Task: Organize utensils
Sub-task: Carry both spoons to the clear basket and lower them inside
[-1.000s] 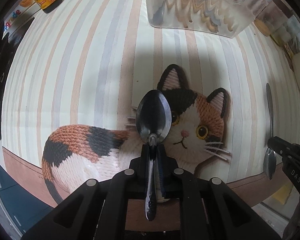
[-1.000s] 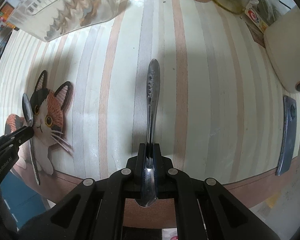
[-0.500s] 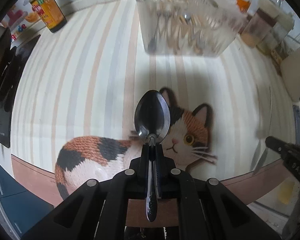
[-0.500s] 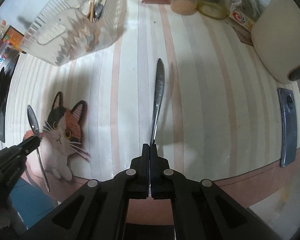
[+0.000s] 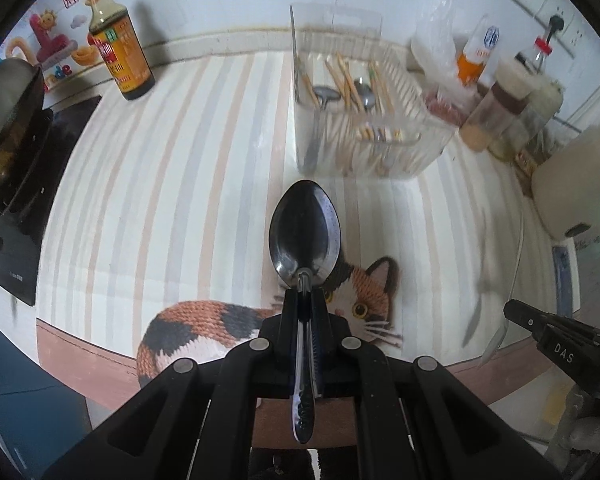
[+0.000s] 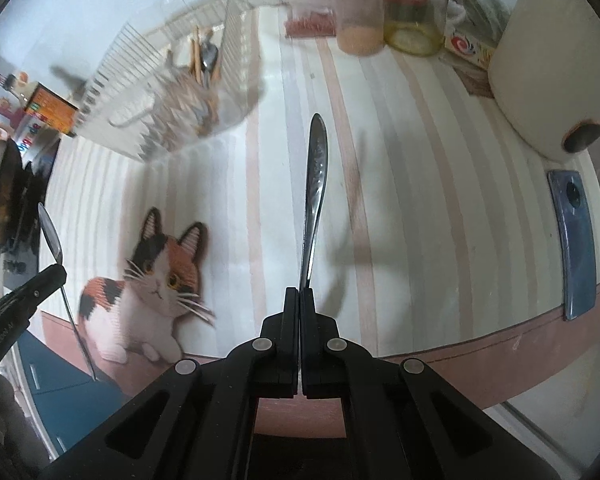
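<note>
My left gripper (image 5: 305,300) is shut on a steel spoon (image 5: 305,236), bowl pointing forward, held above the striped counter in front of the clear utensil basket (image 5: 364,136). The basket holds chopsticks and spoons. My right gripper (image 6: 300,300) is shut on a second steel utensil (image 6: 315,176), its patterned handle pointing forward over the counter. The basket shows at the upper left of the right wrist view (image 6: 172,92). Each gripper appears at the edge of the other's view: the right gripper (image 5: 540,328), the left gripper (image 6: 40,280).
A cat picture (image 5: 364,300) is printed on the counter cover. A sauce bottle (image 5: 118,56) and a stove with a pan (image 5: 8,140) stand left. Jars and bottles (image 5: 500,96) stand back right, with a cream appliance (image 6: 556,60) and a phone (image 6: 576,240) on the right.
Both grippers have risen and tilted up with their utensils; the counter looks farther away and the basket and back wall have come into fuller view.
</note>
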Demonstrator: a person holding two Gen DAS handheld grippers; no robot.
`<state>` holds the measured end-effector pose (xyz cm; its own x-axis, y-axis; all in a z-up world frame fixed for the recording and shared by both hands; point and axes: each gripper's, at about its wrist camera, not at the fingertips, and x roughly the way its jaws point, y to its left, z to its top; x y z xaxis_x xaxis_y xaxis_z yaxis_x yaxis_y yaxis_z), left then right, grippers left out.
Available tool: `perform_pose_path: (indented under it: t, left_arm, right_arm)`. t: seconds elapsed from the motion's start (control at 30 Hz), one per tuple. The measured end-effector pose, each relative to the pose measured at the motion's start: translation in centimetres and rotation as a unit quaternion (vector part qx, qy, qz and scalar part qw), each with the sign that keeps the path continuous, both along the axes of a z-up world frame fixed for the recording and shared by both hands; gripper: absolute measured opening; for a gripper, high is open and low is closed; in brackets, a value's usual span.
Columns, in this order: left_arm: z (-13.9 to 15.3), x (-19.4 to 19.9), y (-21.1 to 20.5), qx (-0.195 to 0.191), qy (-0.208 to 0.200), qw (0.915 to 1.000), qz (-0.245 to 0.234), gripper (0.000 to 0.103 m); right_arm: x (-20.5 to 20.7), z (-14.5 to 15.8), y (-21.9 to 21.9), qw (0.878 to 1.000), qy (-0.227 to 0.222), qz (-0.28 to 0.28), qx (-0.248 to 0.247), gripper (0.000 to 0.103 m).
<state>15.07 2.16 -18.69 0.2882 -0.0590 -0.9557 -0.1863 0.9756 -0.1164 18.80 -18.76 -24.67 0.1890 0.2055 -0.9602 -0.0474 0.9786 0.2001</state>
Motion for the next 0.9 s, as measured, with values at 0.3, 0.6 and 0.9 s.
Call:
perform_pose_path:
  t: [0.3,0.6,0.9]
  left_arm:
    - [5.0,2.3,1.4,-0.001,-0.055,0.9984,0.005,0.004]
    - [9.4,6.2,1.2,0.001,-0.11,0.994,-0.004,0.004]
    - [10.3,11.1,0.7,0.0,-0.121,0.9926,-0.01,0.004]
  right_arm:
    - [2.5,4.8,0.5,0.999,-0.044,0.001,0.027,0.0]
    - [6.7,10.0,1.8,0.995,-0.092,0.015,0.045,0.0]
    - [12.5,12.7,4.5,0.991,-0.118,0.034,0.056,0.0]
